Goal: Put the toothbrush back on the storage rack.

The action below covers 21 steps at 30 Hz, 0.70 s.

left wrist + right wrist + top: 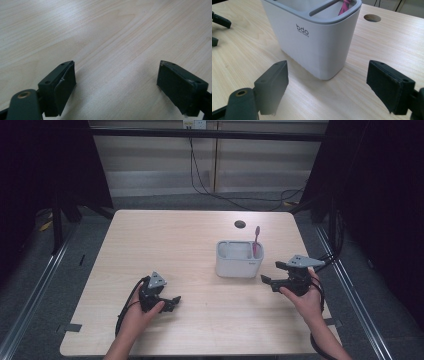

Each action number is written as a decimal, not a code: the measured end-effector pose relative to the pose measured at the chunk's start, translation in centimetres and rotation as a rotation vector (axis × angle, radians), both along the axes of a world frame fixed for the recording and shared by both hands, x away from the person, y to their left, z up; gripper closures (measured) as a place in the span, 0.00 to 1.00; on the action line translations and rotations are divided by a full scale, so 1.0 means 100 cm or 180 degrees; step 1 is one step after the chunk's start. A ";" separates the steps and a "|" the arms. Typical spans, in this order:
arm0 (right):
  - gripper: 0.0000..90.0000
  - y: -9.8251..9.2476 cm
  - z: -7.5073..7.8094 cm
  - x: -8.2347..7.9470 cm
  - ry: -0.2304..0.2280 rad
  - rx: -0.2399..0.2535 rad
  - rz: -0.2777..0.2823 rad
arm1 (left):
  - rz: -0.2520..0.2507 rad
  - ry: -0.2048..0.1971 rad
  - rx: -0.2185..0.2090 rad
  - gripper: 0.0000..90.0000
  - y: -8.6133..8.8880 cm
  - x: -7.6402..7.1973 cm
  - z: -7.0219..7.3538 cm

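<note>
One white holder (239, 260) stands on your table (150, 240), right of centre and a little toward the far edge, with a grey rim and a divider that splits it into compartments. A pink toothbrush (256, 241) stands upright in its right-hand compartment, head up and well above the rim. In your right gripper view the holder (317, 42) is close ahead, its rounded corner toward you and small dark lettering on its wall; the toothbrush (345, 5) shows as a pink strip inside the rim.

Your right gripper (273, 273) sits just right of the holder, near it but not touching, pointing left toward it. Its jaws are spread wide with nothing between them; the right gripper (327, 85) frames only bare wood and the holder's near corner.

Your left gripper (172, 302) rests low over the near left part of the table, well apart from the holder. Its jaws are also wide apart and empty, and the left gripper (116, 85) looks down on plain wood grain.

Beyond the holder, a round cable hole (240, 224) is set in the tabletop near the far edge.
</note>
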State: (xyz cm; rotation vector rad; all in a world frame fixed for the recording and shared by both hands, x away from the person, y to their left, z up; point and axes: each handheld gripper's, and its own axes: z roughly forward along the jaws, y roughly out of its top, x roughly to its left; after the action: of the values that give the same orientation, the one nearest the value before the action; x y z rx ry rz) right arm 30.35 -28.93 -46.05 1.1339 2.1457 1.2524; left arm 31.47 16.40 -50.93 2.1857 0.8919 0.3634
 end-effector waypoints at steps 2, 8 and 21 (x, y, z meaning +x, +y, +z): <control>0.19 0.000 -0.002 0.000 -0.0004 -0.0029 0.0009 | 0.0001 0.0000 0.0000 0.17 0.000 0.000 0.000; 0.19 -0.001 -0.006 -0.001 0.0023 -0.0054 0.0019 | 0.0001 -0.0004 0.0004 0.17 0.000 0.000 0.000; 0.19 0.001 -0.017 -0.003 0.0056 -0.0150 0.0101 | 0.0006 0.0002 -0.0002 0.17 0.000 0.000 0.000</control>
State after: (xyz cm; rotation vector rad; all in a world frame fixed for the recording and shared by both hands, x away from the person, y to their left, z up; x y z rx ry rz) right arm 30.09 -28.87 -47.74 1.0995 2.2024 1.2030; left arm 31.44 16.39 -50.92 2.1848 0.8943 0.3633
